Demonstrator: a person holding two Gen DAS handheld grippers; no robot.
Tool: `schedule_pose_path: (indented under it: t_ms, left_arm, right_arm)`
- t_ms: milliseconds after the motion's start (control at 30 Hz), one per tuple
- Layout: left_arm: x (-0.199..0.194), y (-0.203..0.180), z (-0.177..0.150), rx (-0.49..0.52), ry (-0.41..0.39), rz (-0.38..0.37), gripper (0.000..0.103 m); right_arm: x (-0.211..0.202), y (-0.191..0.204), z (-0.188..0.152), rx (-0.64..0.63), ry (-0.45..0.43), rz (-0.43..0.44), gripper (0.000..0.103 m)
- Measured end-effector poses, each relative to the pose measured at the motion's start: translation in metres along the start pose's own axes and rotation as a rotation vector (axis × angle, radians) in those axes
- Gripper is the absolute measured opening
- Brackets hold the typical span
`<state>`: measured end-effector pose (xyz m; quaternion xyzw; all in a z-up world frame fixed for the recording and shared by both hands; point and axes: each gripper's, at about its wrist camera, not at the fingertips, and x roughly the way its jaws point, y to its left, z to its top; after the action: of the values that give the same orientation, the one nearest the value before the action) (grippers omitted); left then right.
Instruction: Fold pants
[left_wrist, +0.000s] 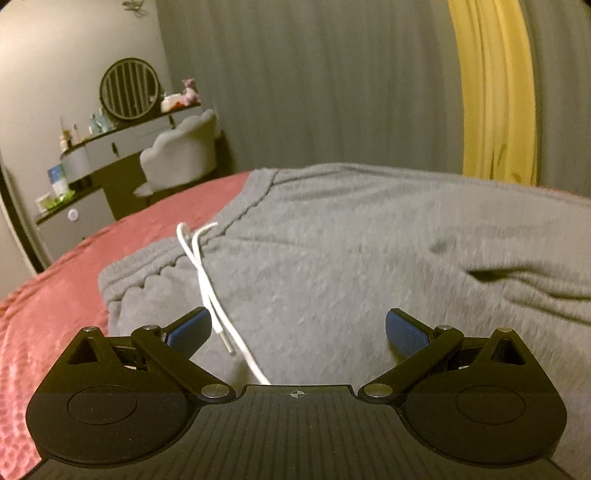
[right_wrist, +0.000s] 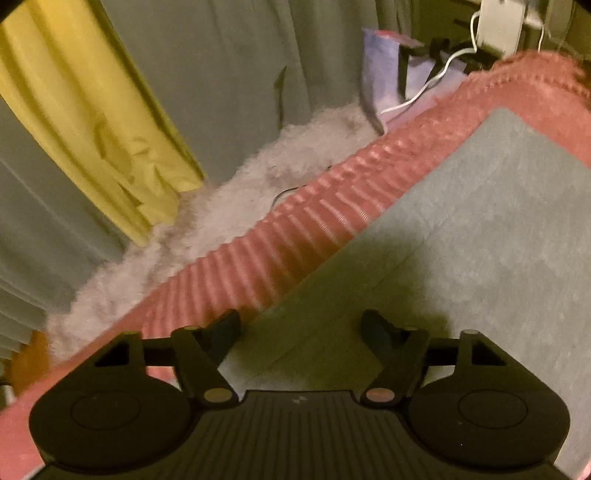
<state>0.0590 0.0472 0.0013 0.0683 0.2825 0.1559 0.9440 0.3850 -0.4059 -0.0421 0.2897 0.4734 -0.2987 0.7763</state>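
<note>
Left wrist view. The grey pants (left_wrist: 332, 258) are lying flat on the red bedspread (left_wrist: 55, 295), taken here as the landmark. The left gripper (left_wrist: 297, 332) is hovering just above the cloth with its jaws standing wide and nothing between the blue pads (left_wrist: 402, 332). The waistband (left_wrist: 155, 273) is sitting at the left of the garment, toward the bedspread's bare left part, and the white drawstring (left_wrist: 201, 273) is trailing from it down toward the gripper, ending just beside the left pad. From here the garment's long axis is running rightward, away from the waistband — so this hand looks the nearer one to the waist end.

Right wrist view. The right gripper (right_wrist: 301, 332) is pointing steeply down over the pants (right_wrist: 461, 258), close to the cloth's long straight edge, which is running diagonally alongside the ribbed border of the bedspread (right_wrist: 295, 221). Its jaws are standing partly apart, narrower than the left pair; no cloth is visibly pinched between them, though shadow is hiding the contact. The edge is lying just left of the claw — the relation any coming pinch would probably turn on. A squared far end of the garment (right_wrist: 506, 114) is lying well up the bedspread from this hand.
</note>
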Motion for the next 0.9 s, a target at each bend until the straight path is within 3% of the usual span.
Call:
schedule_pose_path:
  t_ms: [67,133,167,200,333,400,500,567,633,700,733,800,867,900]
  left_arm:
    - [-0.001,-0.002,-0.002,0.011,0.004,0.002,0.103]
    - [-0.001,-0.003,-0.002,0.017,0.015,0.006,0.103]
    - [0.0,-0.003,-0.002,0.018,0.024,0.008,0.103]
    - [0.001,-0.003,-0.002,0.018,0.034,0.013,0.103]
    - [0.001,0.001,-0.002,-0.002,0.059,0.018,0.103]
    - [0.0,0.004,-0.001,-0.021,0.069,0.012,0.103]
    - [-0.002,0.006,0.0,-0.042,0.074,-0.02,0.103]
    - [-0.004,0.006,0.0,-0.042,0.087,-0.062,0.103]
    - [-0.003,0.007,-0.001,-0.049,0.121,-0.113,0.103]
    - [-0.001,0.007,-0.003,-0.057,0.155,-0.128,0.103]
    - [0.0,0.005,-0.003,-0.049,0.17,-0.127,0.103]
    - [0.0,0.004,-0.003,-0.037,0.181,-0.093,0.103]
    - [0.0,0.005,-0.002,-0.049,0.195,-0.099,0.103]
    - [0.001,0.006,-0.001,-0.054,0.208,-0.105,0.103]
  right_arm:
    - [0.0,0.001,-0.001,-0.077,-0.019,-0.042,0.042]
    - [-0.007,-0.004,-0.005,-0.131,-0.043,-0.025,0.014]
    - [-0.013,-0.01,-0.008,-0.135,-0.053,0.01,0.005]
    - [-0.02,-0.016,-0.011,-0.134,-0.062,0.04,0.003]
    - [-0.061,-0.066,-0.036,-0.08,-0.11,0.223,0.002]
    - [-0.093,-0.104,-0.067,-0.068,-0.141,0.316,0.002]
    - [-0.133,-0.153,-0.131,-0.106,-0.171,0.364,0.002]
    - [-0.14,-0.186,-0.176,-0.089,-0.14,0.386,0.003]
    - [-0.134,-0.21,-0.206,-0.064,-0.103,0.37,0.002]
    - [-0.131,-0.227,-0.214,-0.002,-0.123,0.416,0.001]
    - [-0.133,-0.229,-0.208,0.032,-0.126,0.446,0.007]
    - [-0.148,-0.225,-0.192,0.012,-0.22,0.484,0.009]
    - [-0.158,-0.213,-0.18,-0.064,-0.299,0.436,0.026]
    - [-0.158,-0.207,-0.175,-0.102,-0.323,0.407,0.044]
